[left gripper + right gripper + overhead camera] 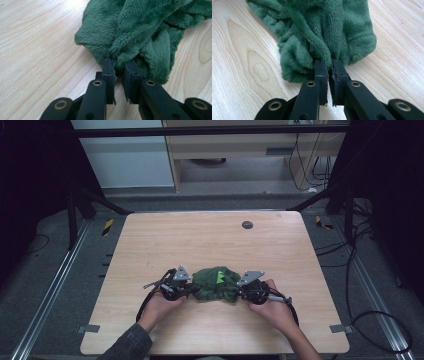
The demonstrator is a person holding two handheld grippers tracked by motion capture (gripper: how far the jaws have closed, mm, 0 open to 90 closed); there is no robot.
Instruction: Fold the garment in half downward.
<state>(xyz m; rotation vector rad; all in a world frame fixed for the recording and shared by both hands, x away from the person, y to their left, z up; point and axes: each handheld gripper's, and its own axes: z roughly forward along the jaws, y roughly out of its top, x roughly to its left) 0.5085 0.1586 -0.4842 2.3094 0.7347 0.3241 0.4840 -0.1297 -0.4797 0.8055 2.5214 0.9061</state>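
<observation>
High view: a pale square wooden table (210, 245) is seen with broad bare room ahead and to both sides, its near edge close below the hands. A bunched dark green plush cloth (216, 284) with a bright green patch lies near that front edge, between the grippers. It is judged light, soft and limp, likely to sag unless taken by its edges. The left gripper (119, 66) is pinched on a fold at one end, and the right gripper (330, 65) is clamped on the gathered opposite end.
</observation>
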